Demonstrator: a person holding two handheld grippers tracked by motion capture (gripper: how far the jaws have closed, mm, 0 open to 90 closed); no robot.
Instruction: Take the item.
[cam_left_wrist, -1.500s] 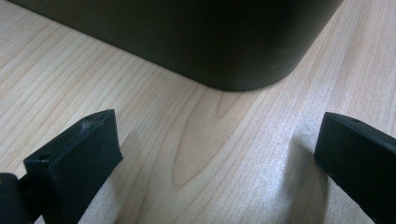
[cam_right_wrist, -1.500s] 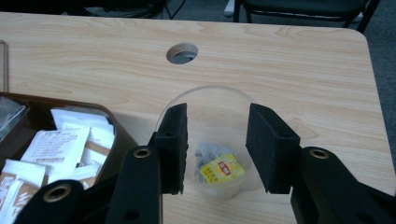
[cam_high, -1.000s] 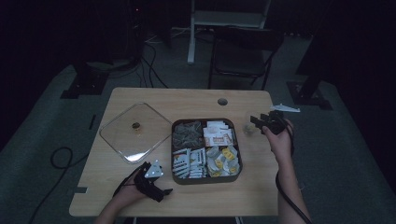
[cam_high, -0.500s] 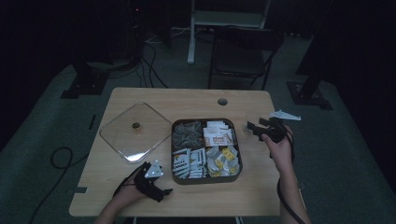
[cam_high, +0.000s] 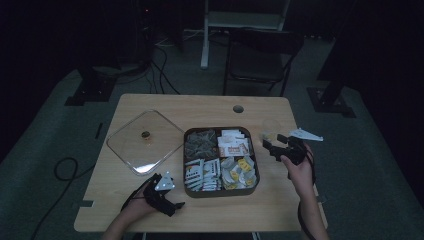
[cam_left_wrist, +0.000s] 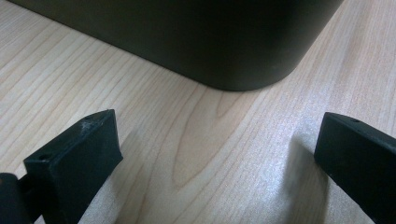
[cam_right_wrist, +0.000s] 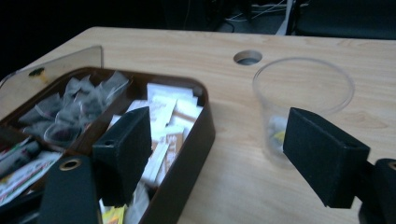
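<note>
Dark room, pale wood-grain counter (cam_high: 210, 107) under the lamp. Right hand-held gripper (cam_high: 272, 146) hangs at three o'clock of the tray (cam_high: 220, 131), jaws just spreading wide with nothing between them, and it looks set to go for the sachets (cam_right_wrist: 163, 122): flat paper packets at ten o'clock of its jaws, long sides running away from it. Clear plastic cup (cam_right_wrist: 302, 101), round and thin-walled, stands at one o'clock. Left hand-held gripper (cam_high: 176, 205) rests spread and empty at the tray's dark rounded corner, farther from them. Square glass lid (cam_high: 145, 141) lies at the tray's nine o'clock.
</note>
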